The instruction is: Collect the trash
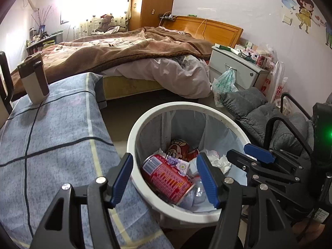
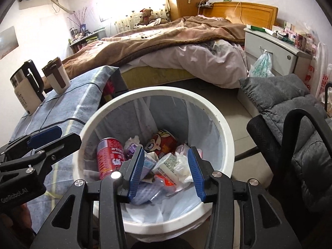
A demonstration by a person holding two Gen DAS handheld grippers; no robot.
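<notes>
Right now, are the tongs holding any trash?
Left tongs: open, holding nothing, over the trash bin.
Right tongs: open, holding nothing, over the same bin.

Open above the trash bin [image 2: 217,122] mouth; hemmed by cloth-covered table [image 2: 68,103] left, grey-cushioned chair [image 2: 290,112] right.
</notes>
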